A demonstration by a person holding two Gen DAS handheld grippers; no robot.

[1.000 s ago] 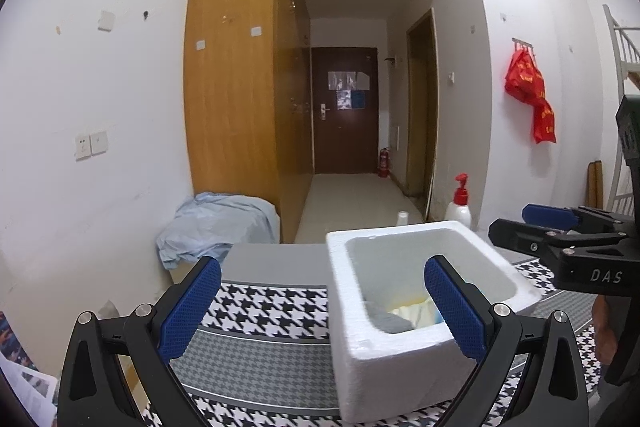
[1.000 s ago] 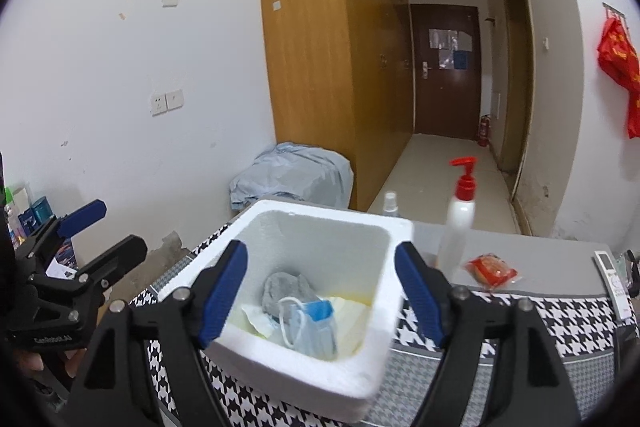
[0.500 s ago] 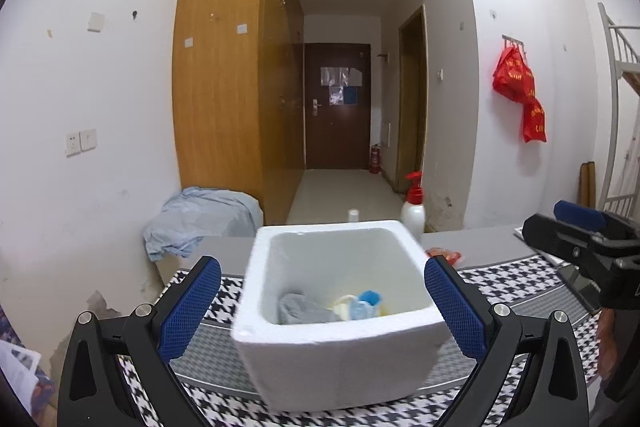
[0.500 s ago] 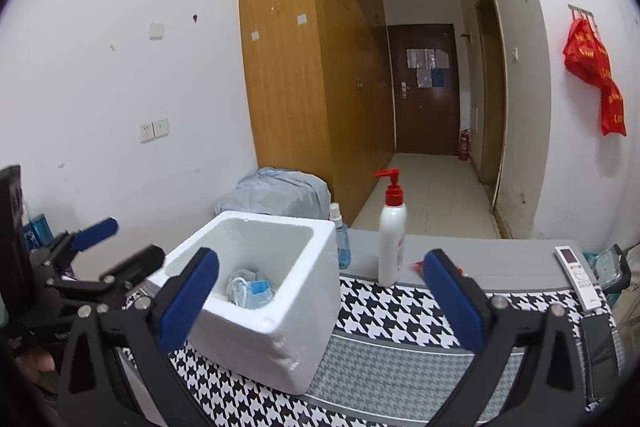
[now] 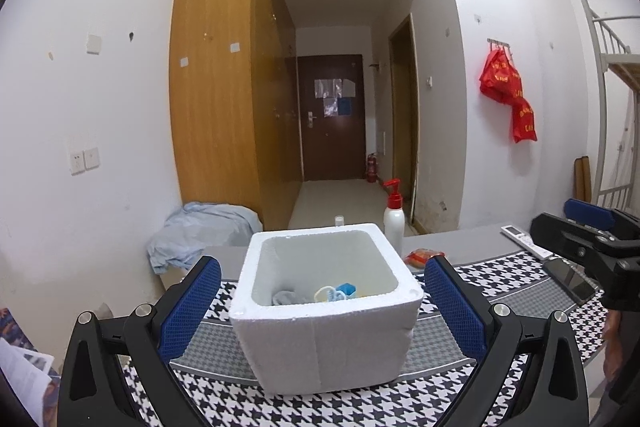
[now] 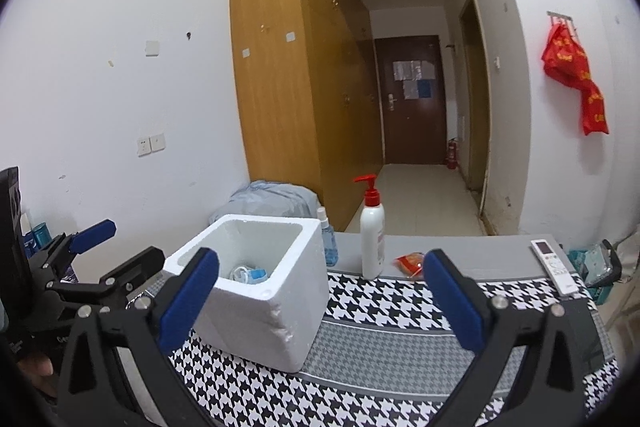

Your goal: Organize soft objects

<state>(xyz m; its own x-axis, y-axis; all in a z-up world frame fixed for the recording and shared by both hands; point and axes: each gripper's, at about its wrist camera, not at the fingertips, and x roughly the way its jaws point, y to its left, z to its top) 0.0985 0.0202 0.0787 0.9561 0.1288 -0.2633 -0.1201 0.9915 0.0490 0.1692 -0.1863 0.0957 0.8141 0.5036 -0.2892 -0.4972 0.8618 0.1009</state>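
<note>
Right gripper (image 6: 320, 303), jaws spread wide after opening, nothing between; left gripper (image 5: 322, 301) likewise spread, empty. Ahead of both, white foam box (image 5: 324, 339) on houndstooth cloth (image 6: 400, 307), holding soft objects (image 5: 316, 295).

Left hand-held gripper (image 5: 322, 303) jaws spread wide, right hand-held gripper (image 6: 320, 301) jaws wide, nothing gripped

Matt white foam box (image 5: 324, 339); woven houndstooth cloth (image 6: 384, 311); glossy plastic bottle (image 6: 372, 243).
</note>
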